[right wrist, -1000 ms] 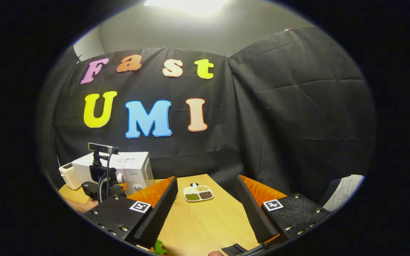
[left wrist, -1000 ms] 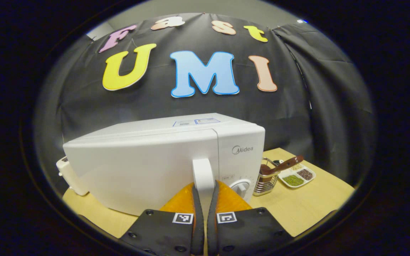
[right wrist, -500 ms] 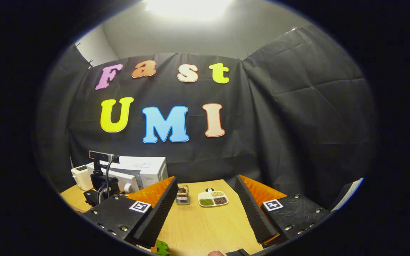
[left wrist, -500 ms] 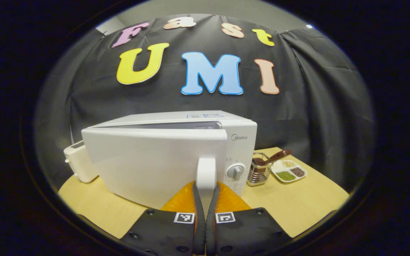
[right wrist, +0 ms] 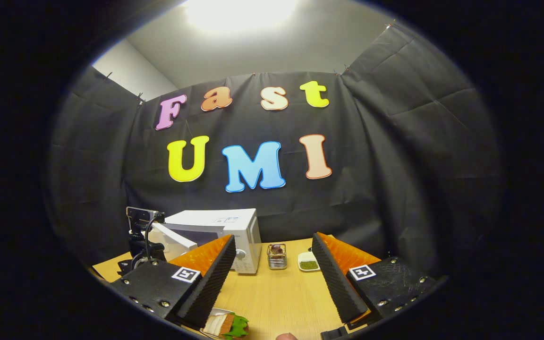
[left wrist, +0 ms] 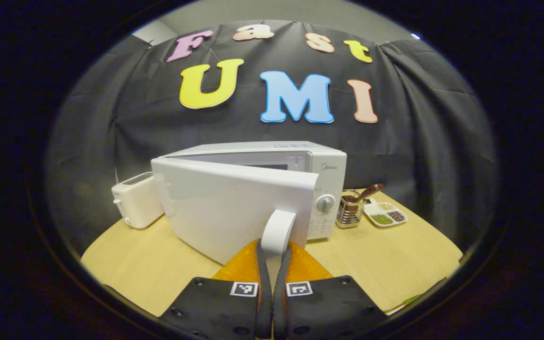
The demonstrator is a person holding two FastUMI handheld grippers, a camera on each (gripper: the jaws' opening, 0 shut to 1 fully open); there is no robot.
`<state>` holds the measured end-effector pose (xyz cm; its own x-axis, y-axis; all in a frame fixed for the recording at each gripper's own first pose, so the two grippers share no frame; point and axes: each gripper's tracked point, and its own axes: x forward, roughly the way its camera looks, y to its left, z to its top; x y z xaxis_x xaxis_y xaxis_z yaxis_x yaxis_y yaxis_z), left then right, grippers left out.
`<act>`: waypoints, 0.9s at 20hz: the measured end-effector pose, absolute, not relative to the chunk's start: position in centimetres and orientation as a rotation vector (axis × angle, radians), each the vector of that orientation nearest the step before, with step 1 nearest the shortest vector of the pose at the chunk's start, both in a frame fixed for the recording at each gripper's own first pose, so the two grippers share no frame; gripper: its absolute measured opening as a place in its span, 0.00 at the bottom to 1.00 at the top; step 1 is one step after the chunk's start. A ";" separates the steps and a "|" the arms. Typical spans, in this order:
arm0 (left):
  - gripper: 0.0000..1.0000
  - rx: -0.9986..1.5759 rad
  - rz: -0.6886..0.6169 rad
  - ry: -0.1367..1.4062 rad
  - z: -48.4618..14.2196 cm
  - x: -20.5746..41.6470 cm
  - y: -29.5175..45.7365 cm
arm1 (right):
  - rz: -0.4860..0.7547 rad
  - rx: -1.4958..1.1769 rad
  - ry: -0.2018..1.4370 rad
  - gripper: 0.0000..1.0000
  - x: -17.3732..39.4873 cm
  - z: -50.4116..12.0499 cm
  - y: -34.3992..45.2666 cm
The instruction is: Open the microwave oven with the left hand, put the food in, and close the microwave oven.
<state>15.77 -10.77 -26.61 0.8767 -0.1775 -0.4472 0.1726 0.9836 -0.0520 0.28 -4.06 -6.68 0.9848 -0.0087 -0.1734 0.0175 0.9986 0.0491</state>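
Observation:
A white microwave (left wrist: 319,165) stands on the wooden table (left wrist: 395,269). Its door (left wrist: 225,212) is swung partly open toward me. My left gripper (left wrist: 273,245) is shut on the door's white handle (left wrist: 277,226). In the right gripper view the microwave (right wrist: 234,226) is far off at the left with its door ajar, and the left gripper (right wrist: 142,245) is at the door. My right gripper (right wrist: 272,278) hangs open above the table with nothing between its fingers. A sandwich with green lettuce (right wrist: 227,325) lies on a plate at the bottom edge, just under the left finger.
A white toaster (left wrist: 137,205) stands left of the microwave. Right of it are a wire holder with a brown spoon (left wrist: 351,210) and a divided white dish of grains (left wrist: 386,215). Bare table (right wrist: 276,297) lies in front of the right gripper.
The left gripper has pulled the handle back and the door has swung open wider. The right gripper's view has shifted, bringing the sandwich in at the bottom.

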 end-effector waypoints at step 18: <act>0.07 0.015 -0.113 0.442 -26.0 7.3 6.4 | 0.294 0.060 0.149 0.99 1.3 -6.0 12.1</act>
